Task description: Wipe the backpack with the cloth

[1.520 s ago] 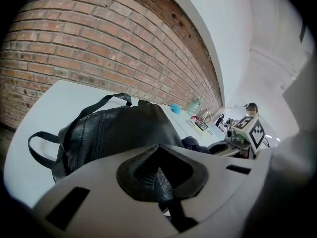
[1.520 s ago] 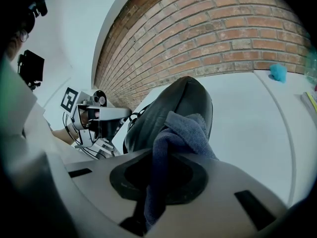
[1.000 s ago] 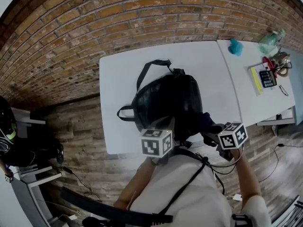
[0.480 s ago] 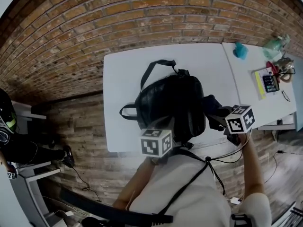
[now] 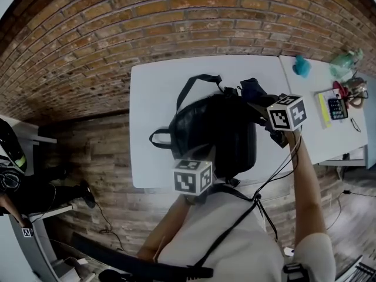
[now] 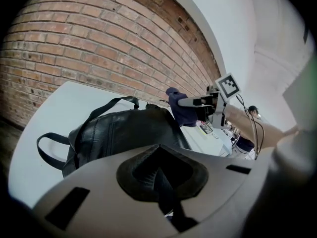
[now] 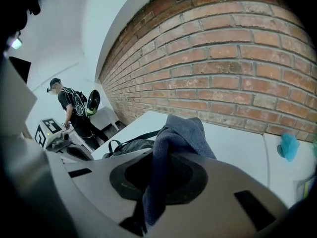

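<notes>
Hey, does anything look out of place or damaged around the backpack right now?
Nothing stands out. The backpack lies on the white table, the left gripper pinches a black strap, and the right gripper holds the cloth.

- The right gripper (image 7: 157,180) has its pale grey fingers (image 7: 89,197) closed on a dark blue-grey fabric cloth (image 7: 181,133), which rises bunched above them.
- Beyond lies a black leather backpack (image 7: 130,147) on a white tabletop (image 7: 237,148), beside a red brick wall (image 7: 223,58).

Open tabletop (image 5: 147,98) left of backpack (image 5: 214,134); brick wall (image 5: 117,22) behind.
</notes>
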Action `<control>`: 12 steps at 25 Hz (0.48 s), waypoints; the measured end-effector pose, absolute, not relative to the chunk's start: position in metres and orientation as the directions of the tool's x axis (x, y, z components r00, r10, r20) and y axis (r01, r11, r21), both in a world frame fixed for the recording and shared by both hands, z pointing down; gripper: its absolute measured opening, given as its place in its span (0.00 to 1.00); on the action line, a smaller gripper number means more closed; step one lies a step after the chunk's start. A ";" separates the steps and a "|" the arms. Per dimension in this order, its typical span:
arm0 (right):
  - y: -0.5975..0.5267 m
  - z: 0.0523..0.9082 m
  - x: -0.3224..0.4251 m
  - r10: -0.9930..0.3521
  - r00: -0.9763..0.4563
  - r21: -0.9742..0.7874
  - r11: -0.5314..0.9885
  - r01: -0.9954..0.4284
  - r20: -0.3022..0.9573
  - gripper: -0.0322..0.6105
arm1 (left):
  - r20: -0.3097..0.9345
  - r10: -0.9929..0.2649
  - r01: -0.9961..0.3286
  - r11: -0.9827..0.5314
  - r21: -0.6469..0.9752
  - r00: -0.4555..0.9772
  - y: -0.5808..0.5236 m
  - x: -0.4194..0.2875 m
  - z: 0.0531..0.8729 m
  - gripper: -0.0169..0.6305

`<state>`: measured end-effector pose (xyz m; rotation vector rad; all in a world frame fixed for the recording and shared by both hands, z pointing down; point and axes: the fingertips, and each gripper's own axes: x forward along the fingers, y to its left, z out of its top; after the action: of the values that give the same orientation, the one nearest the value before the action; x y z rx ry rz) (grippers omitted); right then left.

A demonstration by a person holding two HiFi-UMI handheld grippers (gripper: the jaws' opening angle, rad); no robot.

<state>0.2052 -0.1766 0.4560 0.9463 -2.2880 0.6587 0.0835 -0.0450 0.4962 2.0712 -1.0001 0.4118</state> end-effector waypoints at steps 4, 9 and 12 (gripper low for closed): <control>-0.197 0.469 0.200 -0.477 -0.531 -0.157 0.623 -0.767 0.700 0.12 | 0.576 -0.519 -0.774 -0.375 0.510 0.631 -0.047 0.079 0.496 0.03; -0.197 0.486 0.192 -0.446 -0.469 -0.068 0.666 -0.743 0.762 0.12 | 0.574 -0.524 -0.775 -0.367 0.515 0.629 -0.049 0.076 0.497 0.03; -0.193 0.489 0.189 -0.438 -0.436 -0.013 0.694 -0.720 0.786 0.12 | 0.575 -0.521 -0.774 -0.368 0.516 0.631 -0.049 0.076 0.498 0.03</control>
<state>0.1888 -0.1930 0.4895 0.8833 -2.0971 0.4457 0.0759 -0.0492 0.4980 2.0565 -1.0111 0.4041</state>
